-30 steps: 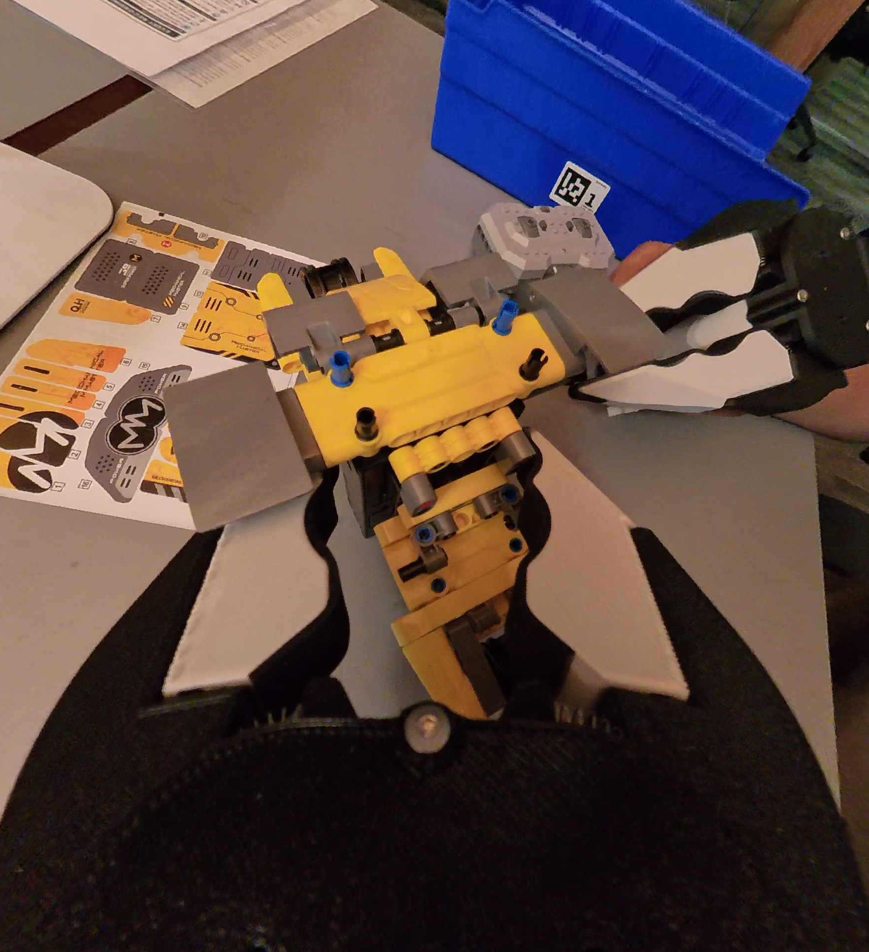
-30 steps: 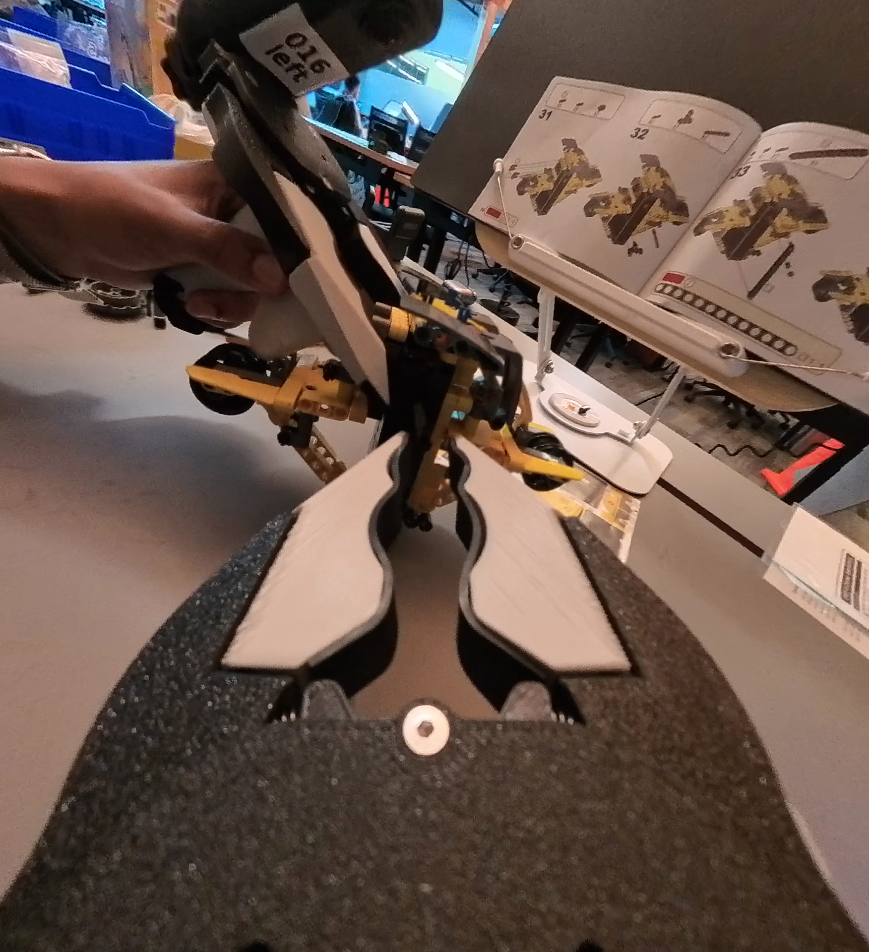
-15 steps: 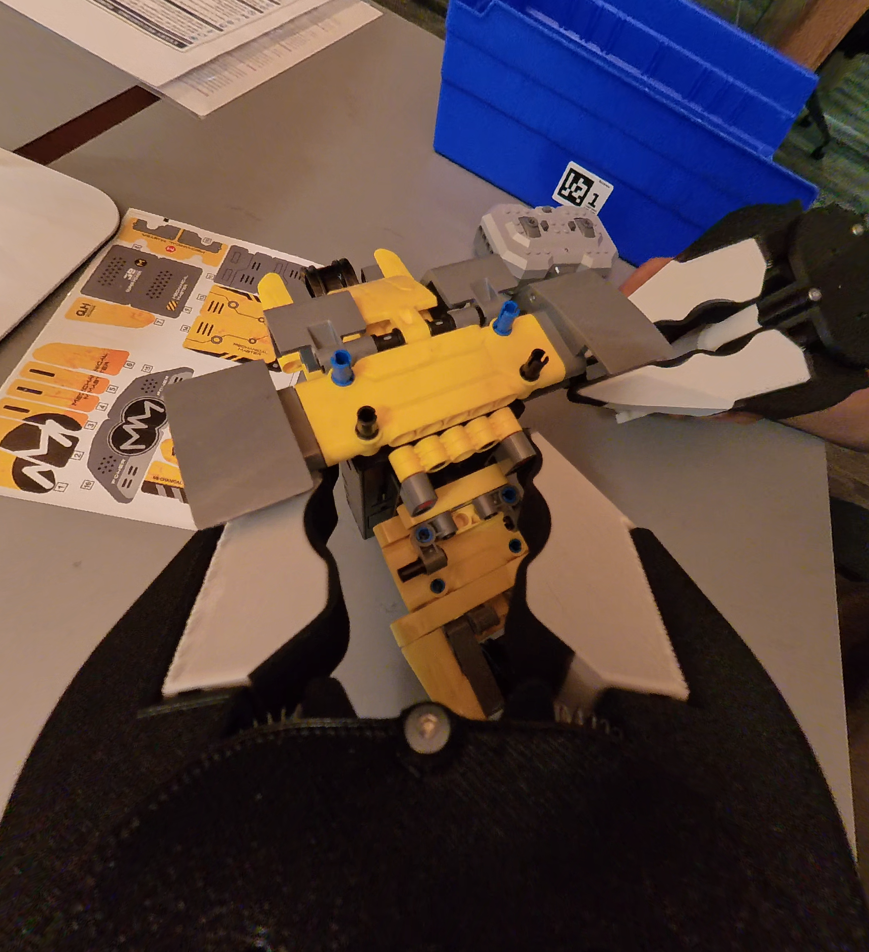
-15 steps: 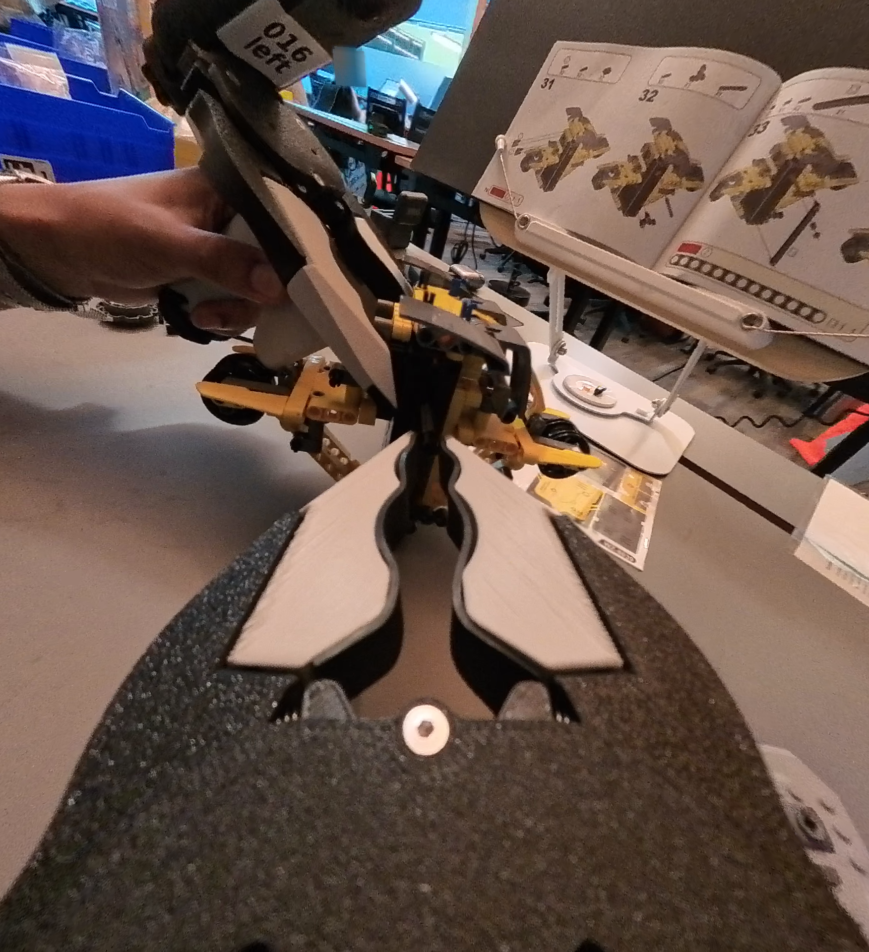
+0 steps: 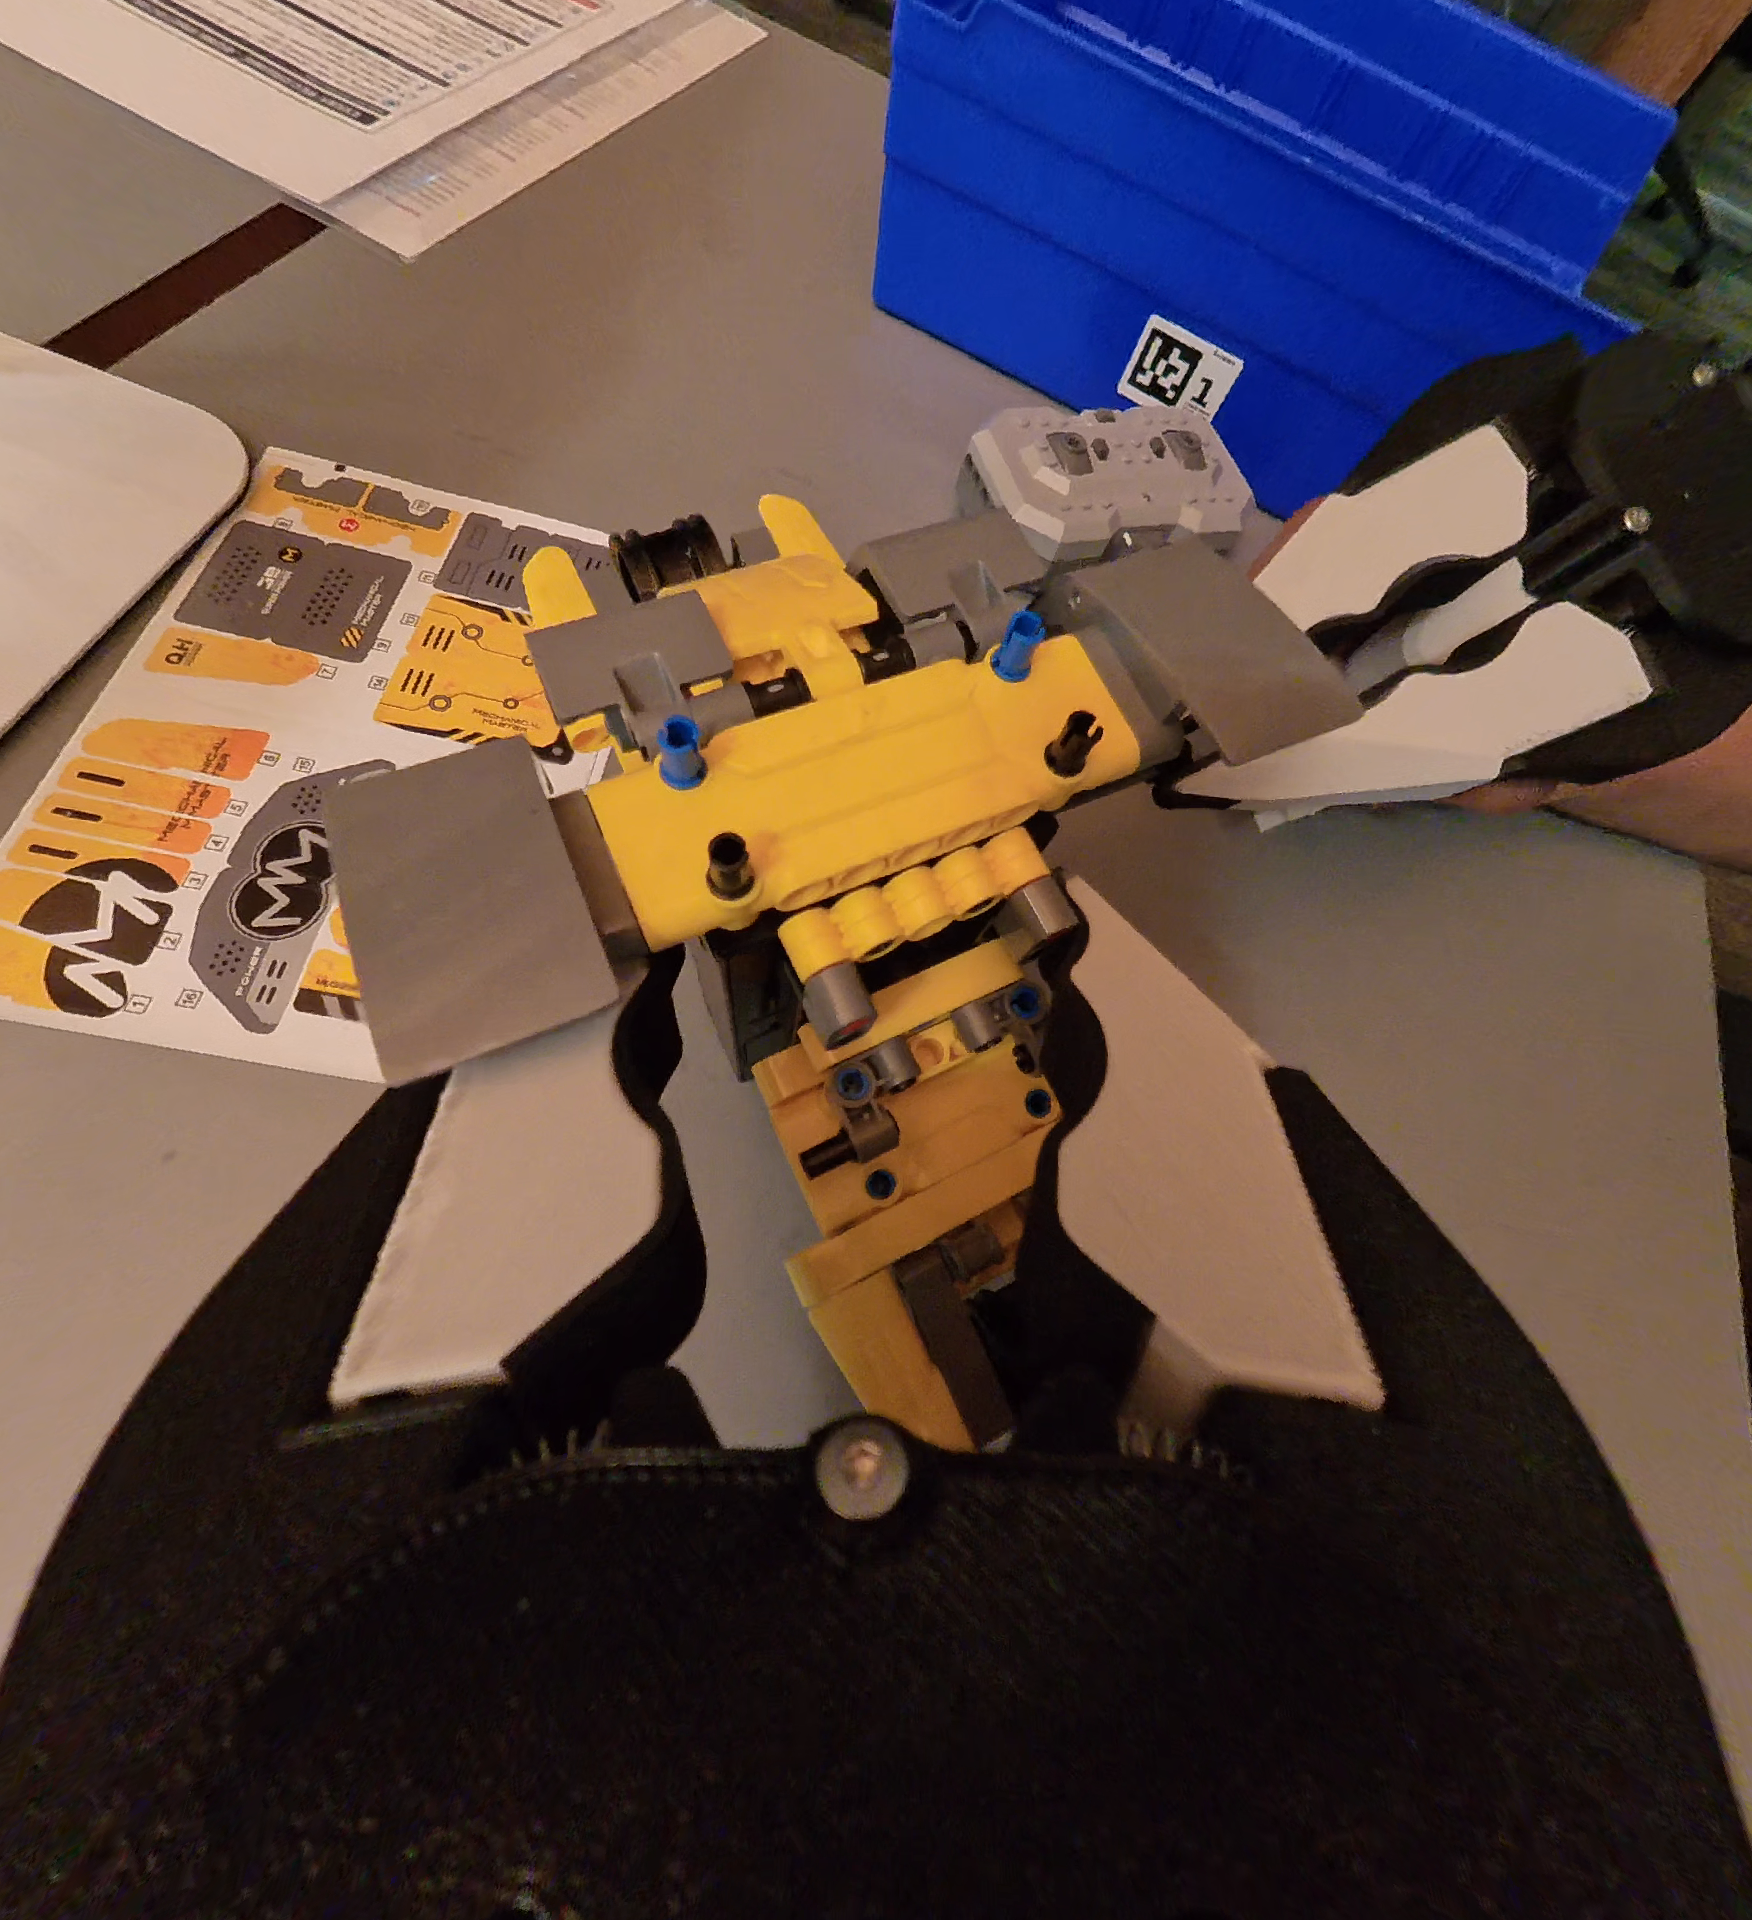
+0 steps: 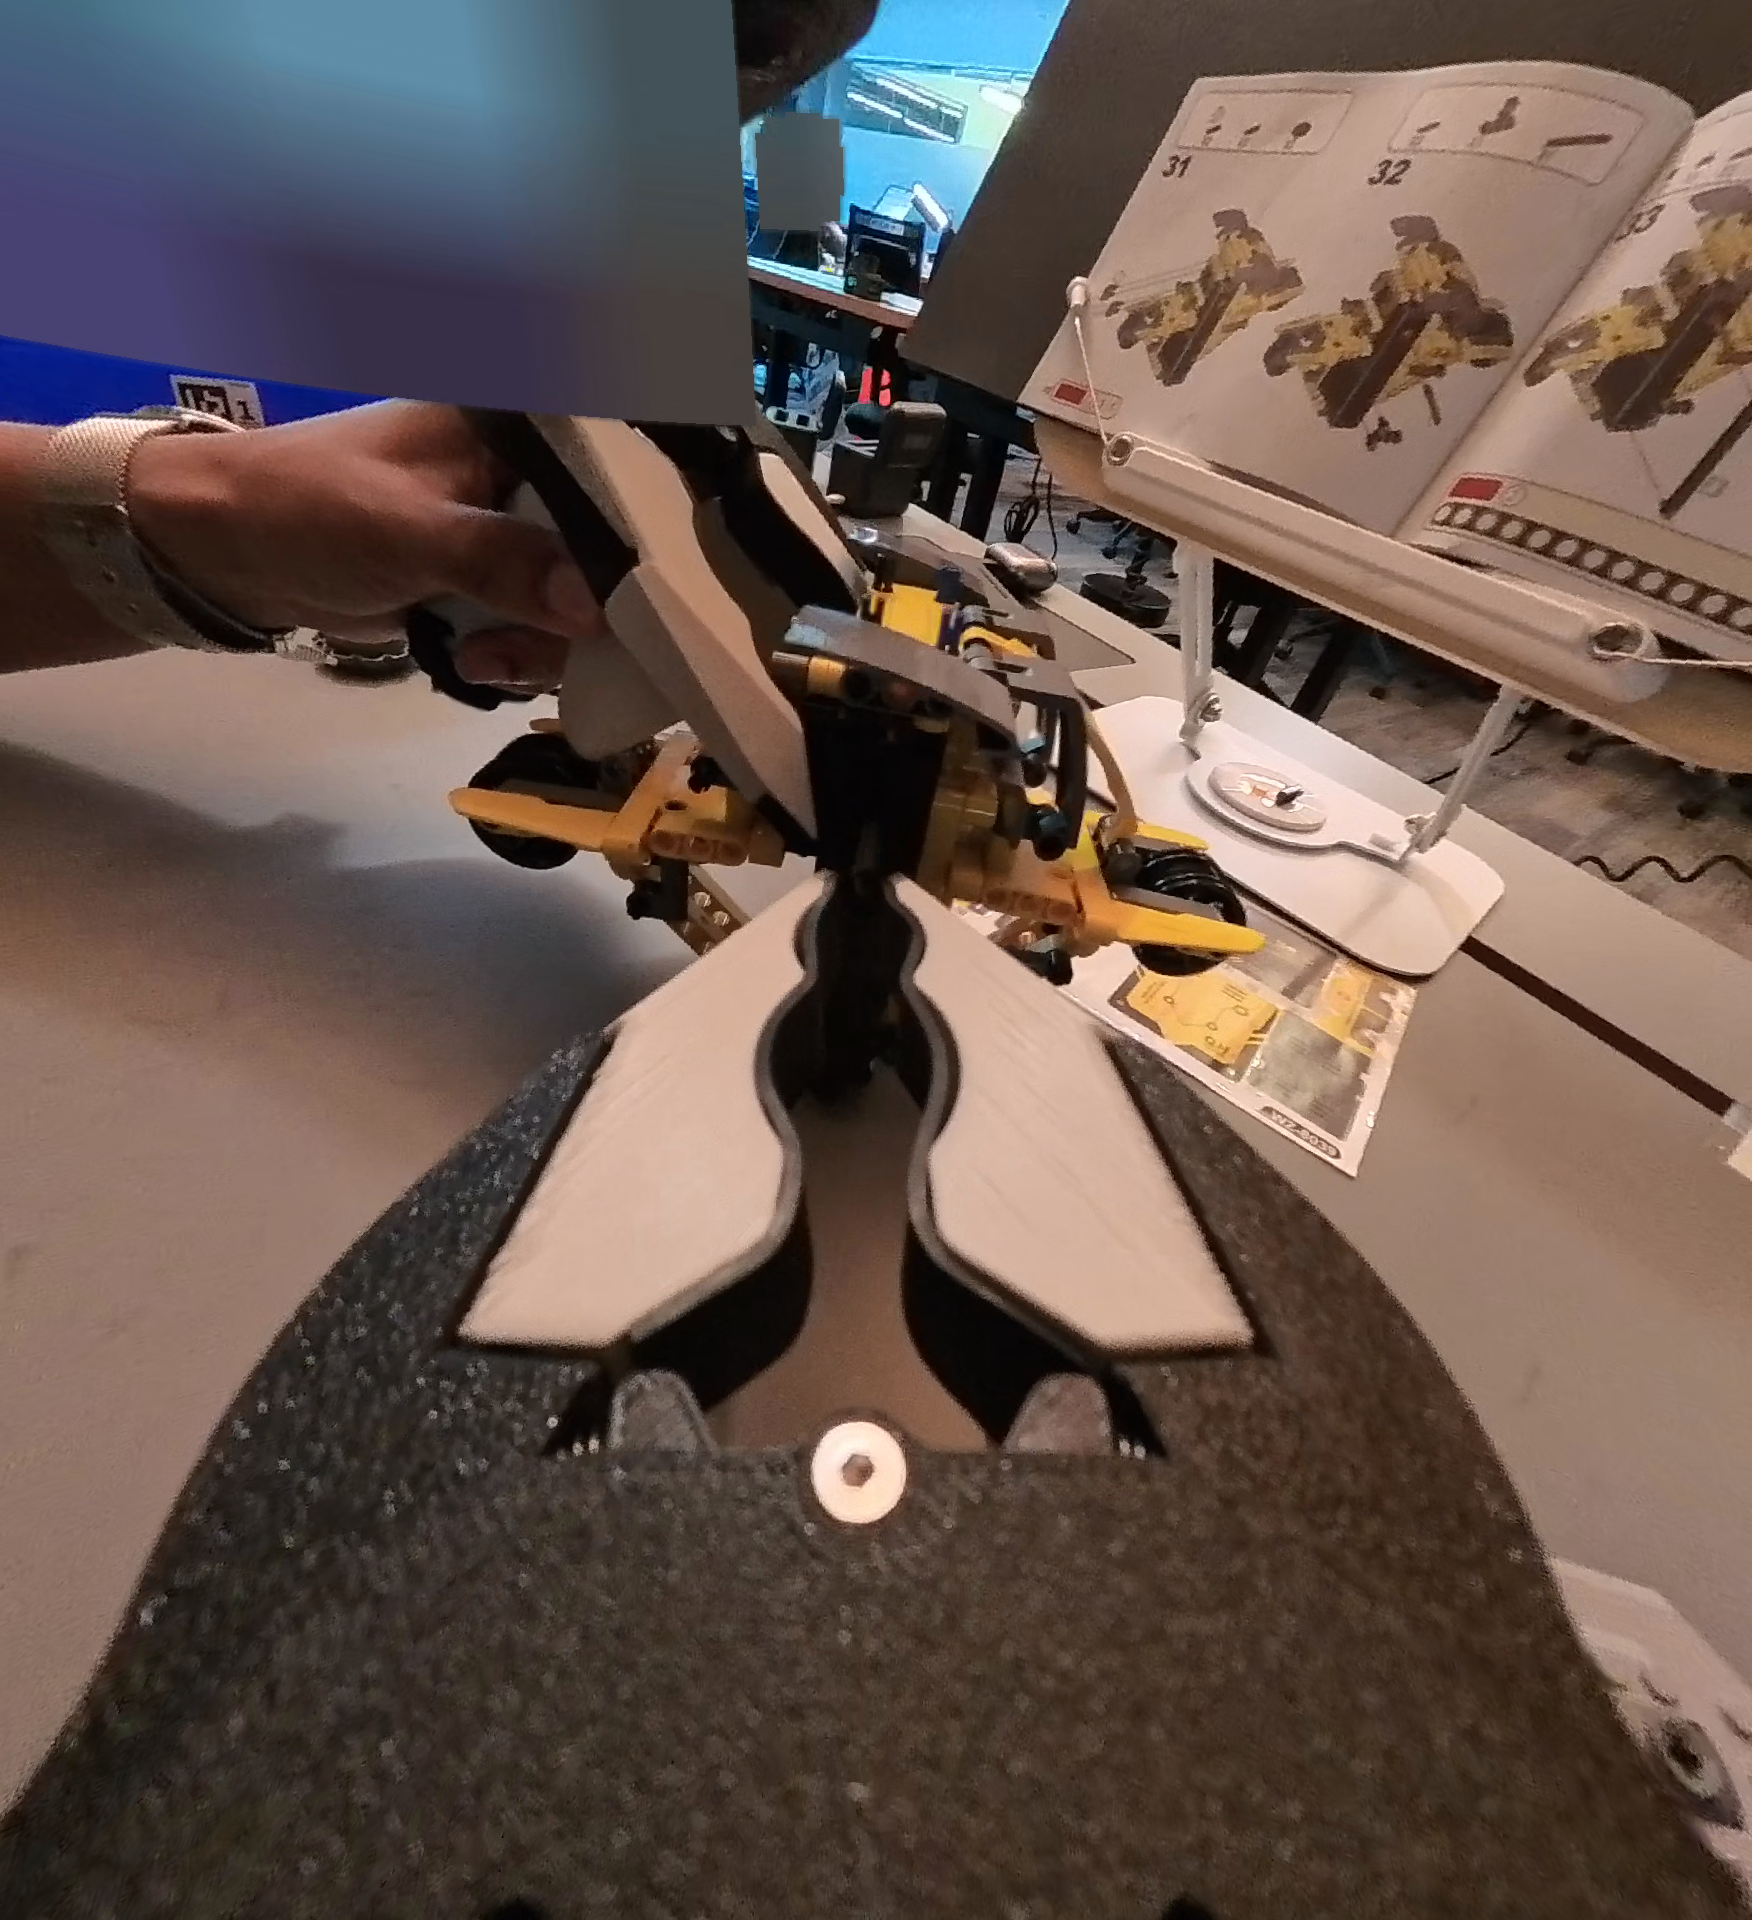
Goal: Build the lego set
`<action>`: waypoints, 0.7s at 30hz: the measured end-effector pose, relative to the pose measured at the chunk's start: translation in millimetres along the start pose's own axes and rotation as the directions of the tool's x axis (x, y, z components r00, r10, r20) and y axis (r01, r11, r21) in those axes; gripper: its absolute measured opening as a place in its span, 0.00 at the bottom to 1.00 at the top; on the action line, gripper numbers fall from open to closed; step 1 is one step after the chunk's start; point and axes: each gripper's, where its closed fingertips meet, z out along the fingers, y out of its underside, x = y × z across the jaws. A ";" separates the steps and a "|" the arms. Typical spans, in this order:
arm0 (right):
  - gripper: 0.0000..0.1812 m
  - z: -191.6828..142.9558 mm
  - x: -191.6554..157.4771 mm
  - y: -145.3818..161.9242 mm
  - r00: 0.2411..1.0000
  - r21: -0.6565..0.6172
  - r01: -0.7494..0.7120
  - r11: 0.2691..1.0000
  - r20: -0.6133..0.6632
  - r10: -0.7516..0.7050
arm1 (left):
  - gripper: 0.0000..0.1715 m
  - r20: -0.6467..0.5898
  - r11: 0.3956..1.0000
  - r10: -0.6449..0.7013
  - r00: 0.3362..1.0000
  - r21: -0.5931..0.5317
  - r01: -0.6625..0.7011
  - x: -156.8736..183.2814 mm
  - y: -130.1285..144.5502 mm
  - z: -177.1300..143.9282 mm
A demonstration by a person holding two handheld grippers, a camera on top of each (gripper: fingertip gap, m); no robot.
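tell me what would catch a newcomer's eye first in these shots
The yellow and grey brick-built vehicle model stands out, held above the grey table between the fingers of the left gripper, while the right gripper closes on a dark part at its end. Behind it sits a blue bin, a yellow sticker sheet lies to its left, and an open instruction booklet rests on a stand.

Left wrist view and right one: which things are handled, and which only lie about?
Handled: yellow brick model, gripped by left gripper and right gripper.
Lying about: sticker sheet, blue bin, grey control block, printed papers, open booklet on stand.
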 end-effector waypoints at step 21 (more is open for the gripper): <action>0.03 1.4 5.7 8.9 0.998 -0.140 0.057 0.988 0.019 -0.055 | 0.36 0.081 0.997 0.080 0.993 -0.023 -0.079 -1.2 -3.1 7.8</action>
